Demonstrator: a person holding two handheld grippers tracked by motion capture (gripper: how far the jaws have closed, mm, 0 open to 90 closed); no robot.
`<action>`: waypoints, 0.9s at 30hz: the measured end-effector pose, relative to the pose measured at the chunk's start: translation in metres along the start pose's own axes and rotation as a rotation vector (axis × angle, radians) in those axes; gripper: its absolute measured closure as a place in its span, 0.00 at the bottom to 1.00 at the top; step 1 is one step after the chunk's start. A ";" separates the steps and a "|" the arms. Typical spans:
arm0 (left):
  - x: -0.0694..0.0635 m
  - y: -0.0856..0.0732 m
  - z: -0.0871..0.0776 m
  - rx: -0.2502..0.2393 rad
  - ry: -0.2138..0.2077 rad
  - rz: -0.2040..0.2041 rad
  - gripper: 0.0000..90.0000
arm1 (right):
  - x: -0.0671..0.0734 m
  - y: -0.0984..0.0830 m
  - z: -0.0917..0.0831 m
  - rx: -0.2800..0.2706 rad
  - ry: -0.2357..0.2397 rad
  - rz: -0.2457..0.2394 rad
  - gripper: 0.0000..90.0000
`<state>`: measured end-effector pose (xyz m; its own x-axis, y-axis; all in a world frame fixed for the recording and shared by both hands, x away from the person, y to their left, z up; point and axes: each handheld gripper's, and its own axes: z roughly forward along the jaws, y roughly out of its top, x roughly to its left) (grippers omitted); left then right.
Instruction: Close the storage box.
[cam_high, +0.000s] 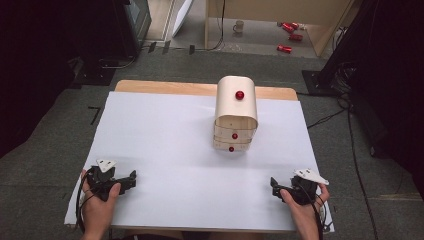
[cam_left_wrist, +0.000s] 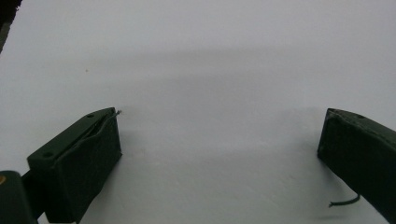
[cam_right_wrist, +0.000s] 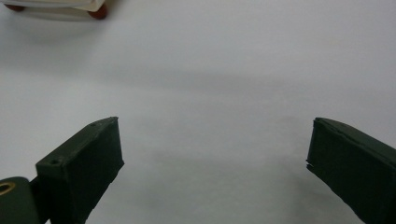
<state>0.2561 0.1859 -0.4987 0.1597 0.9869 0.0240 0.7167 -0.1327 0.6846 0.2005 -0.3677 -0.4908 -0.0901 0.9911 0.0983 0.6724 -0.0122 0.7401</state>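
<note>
Left gripper (cam_high: 131, 179): rests low on the white table cover (cam_high: 165, 150) near the front left corner, held in the person's left hand (cam_high: 97, 202); in the left gripper view (cam_left_wrist: 219, 154) its jaws stand wide apart with nothing but bare white surface between them.
Right gripper (cam_high: 274, 186): sits near the front right corner in the right hand (cam_high: 302, 207); in the right gripper view (cam_right_wrist: 215, 154) its jaws are spread wide and hold nothing.
Wooden drawer box (cam_high: 235, 112): stands upright toward the far middle of the table, right of centre, well apart from both grippers.
Red knobs: one on the rounded top (cam_high: 240, 95), two more on the drawer fronts (cam_high: 234, 136) facing the person.
Drawers: look pushed in.
Box in the right gripper view: its lower edge (cam_right_wrist: 60, 4) shows at the top left corner.
Floor beyond the table: a mug (cam_high: 239, 26) and red cans (cam_high: 290, 30).
</note>
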 end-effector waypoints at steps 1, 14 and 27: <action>0.000 0.000 0.000 0.000 0.000 0.000 0.00 | -0.005 -0.003 -0.002 0.004 -0.007 0.006 0.03; 0.000 0.000 0.000 0.000 0.000 -0.001 0.00 | -0.021 -0.017 -0.009 0.012 -0.089 0.027 0.03; 0.000 0.000 0.000 -0.001 0.000 -0.001 0.00 | -0.016 -0.021 -0.005 0.016 -0.138 0.008 0.05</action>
<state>0.2560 0.1859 -0.4988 0.1592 0.9870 0.0236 0.7163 -0.1319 0.6852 0.1848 -0.3838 -0.5045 0.0162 0.9998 0.0107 0.6841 -0.0189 0.7292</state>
